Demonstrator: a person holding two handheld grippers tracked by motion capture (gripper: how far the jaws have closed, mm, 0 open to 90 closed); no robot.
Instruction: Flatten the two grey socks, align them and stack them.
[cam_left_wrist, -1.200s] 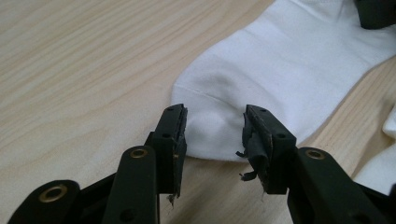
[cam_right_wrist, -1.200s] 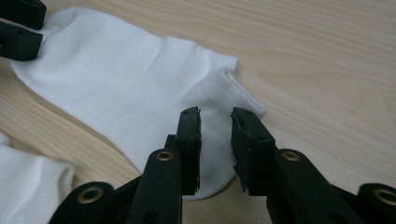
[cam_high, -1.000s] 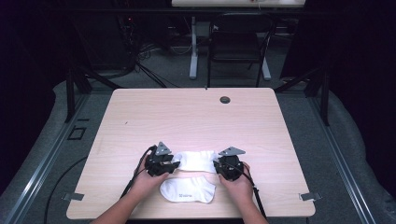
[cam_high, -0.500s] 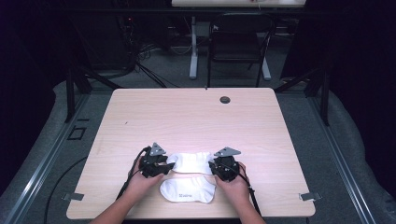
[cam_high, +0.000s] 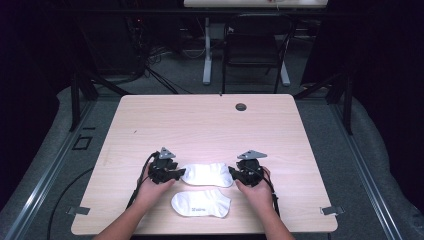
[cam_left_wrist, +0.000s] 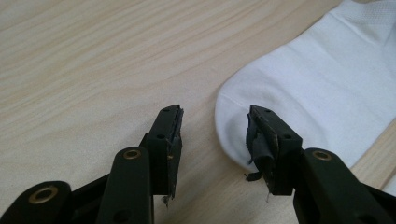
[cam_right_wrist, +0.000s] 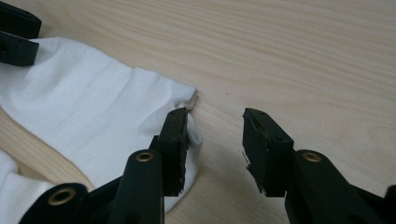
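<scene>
Landmark: far sock (cam_high: 207, 174), laid flat across the table (cam_high: 200, 120), long axis running left to right.

Left gripper (cam_high: 176, 174): placed at the left end of the far sock; jaws are held wide, with nothing pinched. In the left gripper view the rounded toe (cam_left_wrist: 243, 121) is seen lying on the wood, with 1 jaw over its edge and the other over bare table. No press on the cloth can be seen.

Far sock: white, smoothed out, no bunching seen from above. Its toe is turned toward the left gripper and its cuff (cam_right_wrist: 184, 95) toward the right gripper.

Near sock (cam_high: 201, 203): white, lying just in front of the far sock, toward the person, roughly parallel and slightly apart. It is touched by neither gripper.

Right gripper (cam_high: 234, 173): placed at the right end of the far sock. Its jaws have just been opening and now stand wide; the cuff corner lies beside the left-hand jaw in the right gripper view, unclamped.

Done: the far sock is judged to be spread and released at both ends.

Left: the 2 socks are not yet matched up. It is judged that 1 must still be lifted onto the other, or the pair folded; which is meant cannot be told.

Risk: the thin cuff may be missed by a shallow pinch.
</scene>
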